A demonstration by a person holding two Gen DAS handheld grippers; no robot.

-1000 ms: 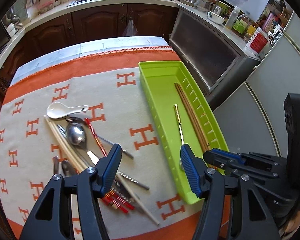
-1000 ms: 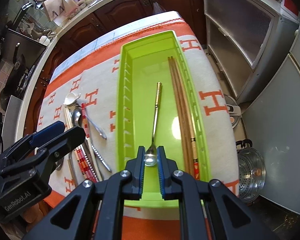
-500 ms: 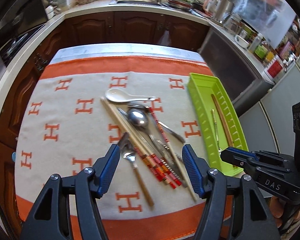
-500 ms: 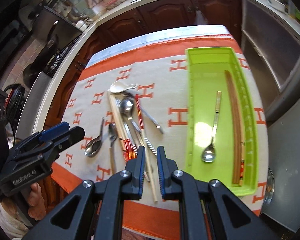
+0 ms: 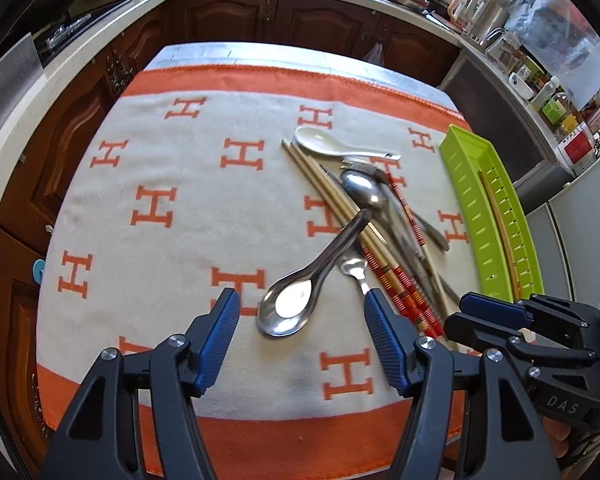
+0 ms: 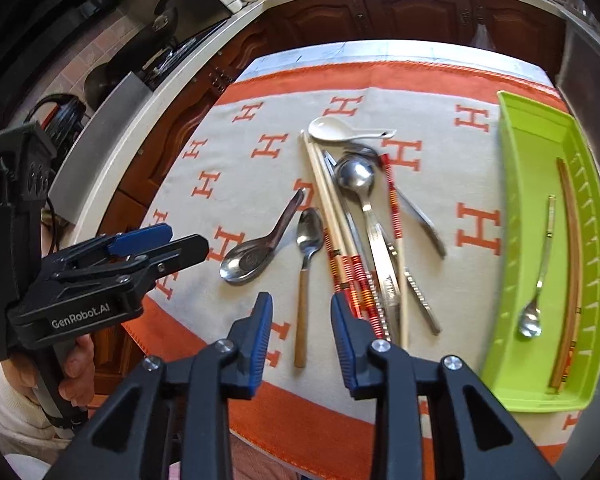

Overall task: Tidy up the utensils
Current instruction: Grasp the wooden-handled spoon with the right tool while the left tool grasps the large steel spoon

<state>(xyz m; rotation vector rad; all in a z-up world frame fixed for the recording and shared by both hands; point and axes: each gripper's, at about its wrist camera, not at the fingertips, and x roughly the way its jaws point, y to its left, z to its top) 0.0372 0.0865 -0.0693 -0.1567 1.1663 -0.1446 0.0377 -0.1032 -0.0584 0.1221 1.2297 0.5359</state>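
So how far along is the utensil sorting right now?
Early. Done: the green tray holds a slim spoon and brown chopsticks. In hand: nothing; the left hand-held gripper is open above the metal soup spoon, and the right hand-held gripper, just opening, is empty. Left: the pile on the cloth, including the white spoon.

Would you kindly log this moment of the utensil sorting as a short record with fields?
surface: table under a cream blanket with orange H marks
tray: green plastic tray at the table's right edge
in tray: small metal spoon; brown chopsticks
loose pile: white ceramic spoon, steel soup spoon, wooden-handled spoon, red-banded chopsticks and other cutlery
left gripper: open, empty, above the steel soup spoon
right gripper: jaws just opening, empty, over the wooden-handled spoon
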